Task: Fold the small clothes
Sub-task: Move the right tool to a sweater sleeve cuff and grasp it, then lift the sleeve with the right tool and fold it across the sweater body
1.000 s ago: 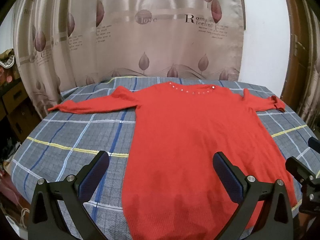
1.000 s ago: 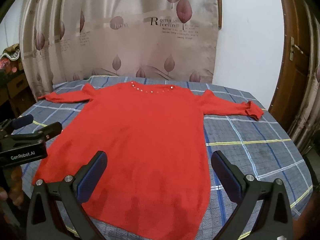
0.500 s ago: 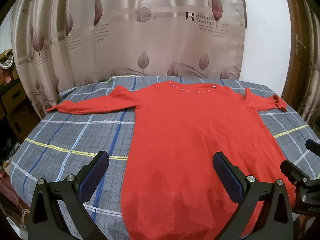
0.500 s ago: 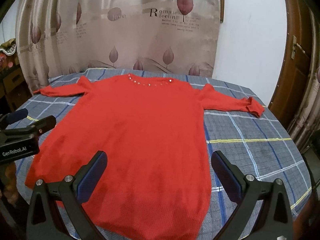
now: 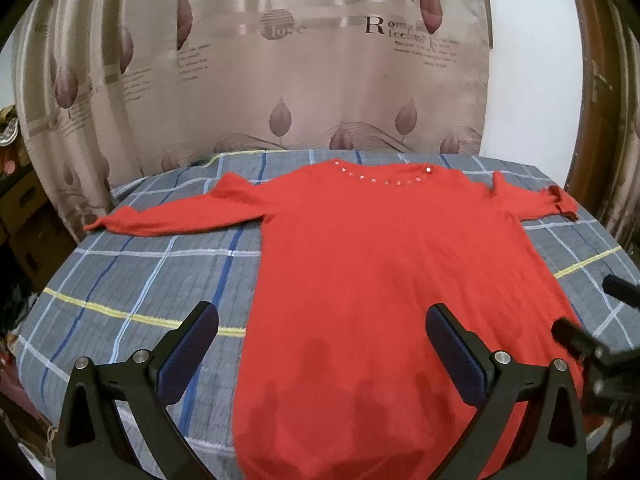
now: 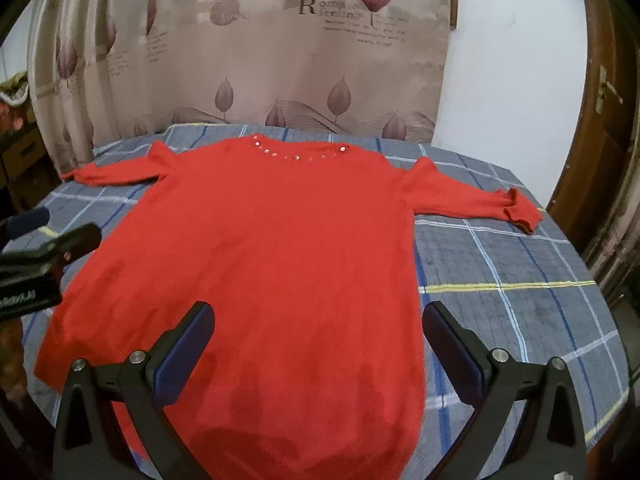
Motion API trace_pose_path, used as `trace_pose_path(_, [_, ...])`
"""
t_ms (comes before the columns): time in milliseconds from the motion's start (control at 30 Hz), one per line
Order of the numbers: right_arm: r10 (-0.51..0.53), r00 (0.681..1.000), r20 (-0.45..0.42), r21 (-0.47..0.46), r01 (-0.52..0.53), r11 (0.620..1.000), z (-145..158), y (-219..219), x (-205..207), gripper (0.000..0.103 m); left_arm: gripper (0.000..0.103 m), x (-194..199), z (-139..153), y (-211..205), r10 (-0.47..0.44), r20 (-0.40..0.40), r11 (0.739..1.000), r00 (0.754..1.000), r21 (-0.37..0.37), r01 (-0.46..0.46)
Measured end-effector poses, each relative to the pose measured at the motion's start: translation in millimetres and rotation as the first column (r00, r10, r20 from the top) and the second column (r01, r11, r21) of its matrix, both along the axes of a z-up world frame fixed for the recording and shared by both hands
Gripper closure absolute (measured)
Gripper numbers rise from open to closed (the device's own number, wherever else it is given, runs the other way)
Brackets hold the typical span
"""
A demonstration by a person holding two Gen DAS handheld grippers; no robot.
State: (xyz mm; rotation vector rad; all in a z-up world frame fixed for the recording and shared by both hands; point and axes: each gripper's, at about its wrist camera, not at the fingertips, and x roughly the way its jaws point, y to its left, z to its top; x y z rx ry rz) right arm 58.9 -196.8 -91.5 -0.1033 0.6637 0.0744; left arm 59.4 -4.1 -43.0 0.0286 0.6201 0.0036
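Both tongs agape above sweater [image 5: 392, 264] hem.

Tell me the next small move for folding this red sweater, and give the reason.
Probably lower both open grippers to the hem. The red sweater lies flat and unfolded on the plaid cloth, sleeves spread. The left gripper and right gripper hover over its lower part, holding nothing.

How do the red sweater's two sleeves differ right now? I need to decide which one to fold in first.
The left sleeve lies long and flat, tapering to a plain cuff near the bed's edge. The right sleeve looks shorter in both views, and its cuff is bunched and turned up. Both spread outward from the red sweater on the plaid bedspread, untouched by either gripper.
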Motion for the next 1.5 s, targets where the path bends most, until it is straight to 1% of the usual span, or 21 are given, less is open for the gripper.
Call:
trace_pose_path(133, [-0.04,0.999,0.01,0.042,0.039,0.998,3.2,-38.5,26.3,0.0,0.0,13.2,-2.5,-3.7,-0.028,-0.01,1.0,1.0,-0.015,0.028])
trace_pose_path(200, [-0.088,0.996,0.017,0.023,0.087,0.996,3.4,-63.1,43.2,0.002,0.0,19.1,-5.2,-6.2,-0.035,-0.018,0.999,0.999,-0.022,0.034])
trace_pose_path(233, [-0.12,0.993,0.017,0.012,0.12,0.993,3.3,-77.9,53.2,0.005,0.0,22.7,-7.1,-7.1,-0.039,-0.022,0.999,0.999,-0.026,0.039])
trace_pose_path(300, [-0.193,0.981,0.025,0.003,0.193,0.981,2.8,-114.7,75.8,0.012,0.0,27.2,-10.5,-8.6,-0.05,-0.03,0.998,0.998,-0.035,0.049])
trace_pose_path(400, [-0.301,0.954,0.016,0.006,0.301,0.954,-0.8,-168.3,107.1,0.022,0.0,36.5,-17.7,-11.5,-0.06,-0.05,0.998,0.997,-0.034,0.059])
trace_pose_path(467, [-0.349,0.937,0.007,0.015,0.349,0.937,-3.1,-195.7,123.5,0.024,0.0,42.1,-23.1,-13.1,-0.071,-0.061,0.997,0.996,-0.039,0.069])
trace_pose_path(500, [-0.381,0.925,0.003,0.003,0.381,0.925,-5.4,-213.9,135.3,0.024,0.0,43.0,-24.4,-13.0,-0.074,-0.063,0.997,0.995,-0.041,0.071])
trace_pose_path(567, [-0.409,0.913,-0.005,-0.02,0.409,0.913,-8.2,-238.7,152.5,0.024,0.0,47.0,-26.9,-13.6,-0.086,-0.069,0.995,0.994,-0.053,0.083])
trace_pose_path(633, [-0.406,0.914,-0.013,-0.027,0.406,0.914,-10.9,-256.6,166.3,0.024,0.0,49.8,-27.6,-13.3,-0.091,-0.071,0.994,0.993,-0.059,0.087])
trace_pose_path(700, [-0.387,0.921,-0.041,-0.041,0.386,0.922,-14.4,-273.2,180.4,0.024,0.0,53.5,-28.0,-13.0,-0.097,-0.073,0.994,0.993,-0.06,0.092])
trace_pose_path(800, [-0.356,0.933,-0.055,-0.048,0.353,0.934,-17.1,-289.7,192.7,0.024,0.0,59.6,-28.4,-13.5,-0.094,-0.085,0.995,0.992,-0.054,0.089])
trace_pose_path(900, [-0.317,0.944,-0.093,-0.113,0.306,0.945,-25.8,-294.9,209.1,0.024,0.0,64.8,-29.9,-14.2,-0.093,-0.098,0.994,0.991,-0.061,0.087])
trace_pose_path(1000, [-0.287,0.948,-0.136,-0.124,0.271,0.954,-33.7,-299.3,221.4,0.025,0.0,71.1,-33.3,-17.1,-0.094,-0.115,0.995,0.989,-0.056,0.088])
trace_pose_path(1067, [-0.272,0.952,-0.138,-0.136,0.254,0.958,-35.8,-298.7,228.7,0.029,0.0,75.8,-36.8,-20.5,-0.096,-0.133,0.995,0.986,-0.05,0.09])
trace_pose_path(1100, [-0.267,0.953,-0.146,-0.142,0.247,0.959,-36.8,-299.4,233.1,0.031,0.0,77.7,-38.5,-21.5,-0.098,-0.141,0.994,0.985,-0.051,0.092])
trace_pose_path(1167, [-0.271,0.944,-0.188,-0.125,0.251,0.96,-41.8,-304.5,240.1,0.048,0.0,79.9,-41.2,-23.1,-0.102,-0.152,0.994,0.983,-0.057,0.094])
trace_pose_path(1200, [-0.267,0.945,-0.192,-0.079,0.256,0.963,-41.0,-310.0,241.2,0.06,0.0,81.2,-42.1,-24.1,-0.101,-0.156,0.994,0.983,-0.057,0.094])
trace_pose_path(1233, [-0.281,0.939,-0.199,-0.077,0.271,0.959,-41.1,-312.5,242.3,0.079,0.0,82.0,-43.0,-24.8,-0.102,-0.161,0.994,0.982,-0.058,0.094])
trace_pose_path(1333, [-0.291,0.927,-0.235,0.037,0.308,0.951,-37.8,-327.1,243.8,0.092,0.0,82.2,-43.5,-24.1,-0.104,-0.165,0.993,0.981,-0.065,0.094])
trace_pose_path(1400, [-0.289,0.927,-0.24,0.122,0.324,0.938,-30.2,-334.0,240.7,0.094,0.0,81.9,-41.6,-21.6,-0.104,-0.16,0.993,0.982,-0.069,0.094])
trace_pose_path(1500, [-0.262,0.942,-0.211,0.277,0.314,0.908,-5.8,-334.5,230.1,0.094,0.0,81.7,-38.0,-14.7,-0.094,-0.146,0.994,0.985,-0.075,0.083])
